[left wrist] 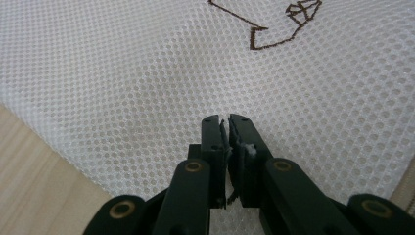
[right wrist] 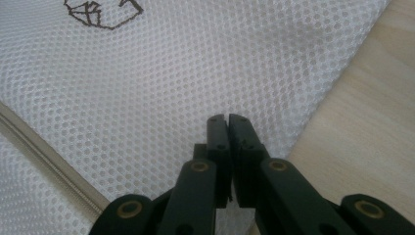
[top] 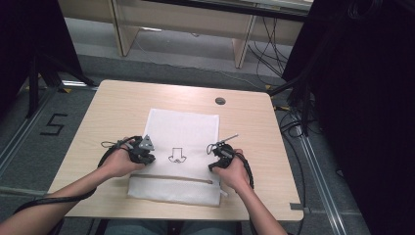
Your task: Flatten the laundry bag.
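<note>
Left gripper [left wrist: 226,121] and right gripper [right wrist: 228,120], jaws pressed together on nothing, poised at nine and three o'clock of the white mesh laundry bag [top: 183,128], seemingly ready to pinch its sides.

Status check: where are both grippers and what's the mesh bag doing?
Left gripper shut, over mesh bag left side. Right gripper shut, near bag's right edge. Bag flat on table, zipper closed. Nothing in the way.
</note>
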The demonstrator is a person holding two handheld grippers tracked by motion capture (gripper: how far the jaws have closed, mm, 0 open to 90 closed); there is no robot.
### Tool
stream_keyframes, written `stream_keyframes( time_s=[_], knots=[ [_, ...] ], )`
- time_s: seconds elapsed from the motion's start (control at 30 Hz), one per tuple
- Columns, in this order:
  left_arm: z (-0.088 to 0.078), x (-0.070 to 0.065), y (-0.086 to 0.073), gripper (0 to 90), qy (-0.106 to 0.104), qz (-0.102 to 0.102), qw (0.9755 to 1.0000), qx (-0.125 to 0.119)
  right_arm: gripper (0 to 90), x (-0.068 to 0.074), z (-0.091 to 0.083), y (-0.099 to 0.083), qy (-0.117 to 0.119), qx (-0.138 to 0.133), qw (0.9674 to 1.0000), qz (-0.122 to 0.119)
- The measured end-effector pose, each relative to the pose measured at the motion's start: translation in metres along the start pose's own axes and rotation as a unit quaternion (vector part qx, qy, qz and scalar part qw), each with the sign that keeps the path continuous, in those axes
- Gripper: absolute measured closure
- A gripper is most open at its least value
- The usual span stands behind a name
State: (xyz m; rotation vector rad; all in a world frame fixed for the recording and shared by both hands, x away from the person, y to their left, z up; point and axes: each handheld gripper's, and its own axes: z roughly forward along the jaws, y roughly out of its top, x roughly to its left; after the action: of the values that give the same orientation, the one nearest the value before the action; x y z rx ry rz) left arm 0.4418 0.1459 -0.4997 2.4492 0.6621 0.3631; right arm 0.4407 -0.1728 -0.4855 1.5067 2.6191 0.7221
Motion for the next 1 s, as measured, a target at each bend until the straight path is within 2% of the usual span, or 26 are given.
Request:
stream_keyframes(
  time_s=[0.03, 0.1, 0.13, 0.17, 0.2, 0.23, 0.3, 0.37, 0.43, 0.47, 0.53, 0.6, 0.67, 0.77, 0.8, 0.83, 0.9, 0.93, 1.0],
  knots=[
    [0.000, 0.000, 0.000, 83.3, 0.000, 0.000, 1.0000, 0.000, 87.2, 0.000, 0.000, -0.001, 0.002, -0.001, 1.0000, 0.006],
    [-0.001, 0.001, -0.002, 80.4, 0.003, -0.003, 1.0000, -0.005, 83.8, -0.001, 0.000, -0.001, 0.004, -0.008, 0.9999, 0.005],
    [-0.001, 0.001, -0.002, 80.4, 0.001, -0.013, 0.9999, -0.003, 83.8, -0.001, 0.000, -0.001, 0.004, -0.008, 0.9999, 0.005],
    [-0.004, 0.002, -0.002, 77.7, -0.001, -0.010, 0.9999, 0.001, 81.9, 0.000, -0.001, -0.002, 0.001, -0.011, 0.9999, 0.002],
    [-0.003, 0.001, -0.004, 75.5, 0.006, -0.011, 0.9999, -0.011, 80.5, 0.000, -0.003, -0.002, -0.002, -0.013, 0.9999, -0.002],
    [-0.005, 0.002, -0.005, 74.1, 0.000, -0.014, 0.9999, -0.001, 79.7, 0.000, -0.005, -0.002, 0.000, -0.020, 0.9998, -0.004],
    [-0.009, 0.000, -0.008, 70.8, -0.004, -0.024, 0.9997, -0.011, 76.7, -0.001, -0.015, -0.002, 0.000, -0.041, 0.9991, -0.008],
    [-0.012, -0.001, -0.009, 70.1, -0.001, -0.029, 0.9994, -0.019, 75.8, -0.002, -0.021, -0.005, -0.006, -0.050, 0.9987, -0.008],
    [-0.014, -0.001, -0.010, 69.3, -0.005, -0.029, 0.9995, -0.014, 75.3, -0.002, -0.024, -0.008, -0.007, -0.051, 0.9986, -0.010],
    [-0.015, -0.002, -0.010, 69.3, -0.005, -0.024, 0.9995, -0.019, 74.9, -0.003, -0.026, -0.010, -0.008, -0.055, 0.9984, -0.011],
    [-0.020, -0.005, -0.011, 66.9, -0.004, -0.031, 0.9991, -0.030, 74.5, -0.005, -0.032, -0.017, -0.010, -0.064, 0.9977, -0.017],
    [-0.023, -0.007, -0.012, 65.1, -0.002, -0.027, 0.9990, -0.034, 74.7, -0.005, -0.036, -0.021, -0.005, -0.071, 0.9974, -0.012],
    [-0.026, -0.010, -0.015, 64.8, -0.008, -0.025, 0.9992, -0.031, 75.1, -0.005, -0.039, -0.024, -0.001, -0.067, 0.9976, -0.017],
    [-0.027, -0.014, -0.019, 65.9, -0.012, -0.022, 0.9995, -0.021, 82.0, 0.001, -0.043, -0.031, -0.003, -0.055, 0.9981, -0.027],
    [-0.027, -0.015, -0.020, 66.2, -0.013, -0.011, 0.9997, -0.017, 85.0, 0.003, -0.043, -0.033, -0.003, -0.048, 0.9983, -0.033],
    [-0.027, -0.015, -0.020, 66.4, -0.013, -0.011, 0.9997, -0.017, 85.0, 0.003, -0.043, -0.033, -0.003, -0.048, 0.9983, -0.033],
    [-0.025, -0.016, -0.019, 66.8, -0.017, -0.015, 0.9997, -0.012, 90.0, 0.009, -0.037, -0.036, 0.006, -0.016, 0.9990, -0.041],
    [-0.023, -0.017, -0.019, 66.9, -0.016, -0.011, 0.9998, -0.005, 90.0, 0.010, -0.034, -0.036, 0.007, -0.006, 0.9989, -0.045],
    [-0.022, -0.018, -0.019, 66.9, -0.019, -0.008, 0.9998, -0.003, 90.0, 0.011, -0.031, -0.036, 0.006, 0.004, 0.9987, -0.051]
  ],
)
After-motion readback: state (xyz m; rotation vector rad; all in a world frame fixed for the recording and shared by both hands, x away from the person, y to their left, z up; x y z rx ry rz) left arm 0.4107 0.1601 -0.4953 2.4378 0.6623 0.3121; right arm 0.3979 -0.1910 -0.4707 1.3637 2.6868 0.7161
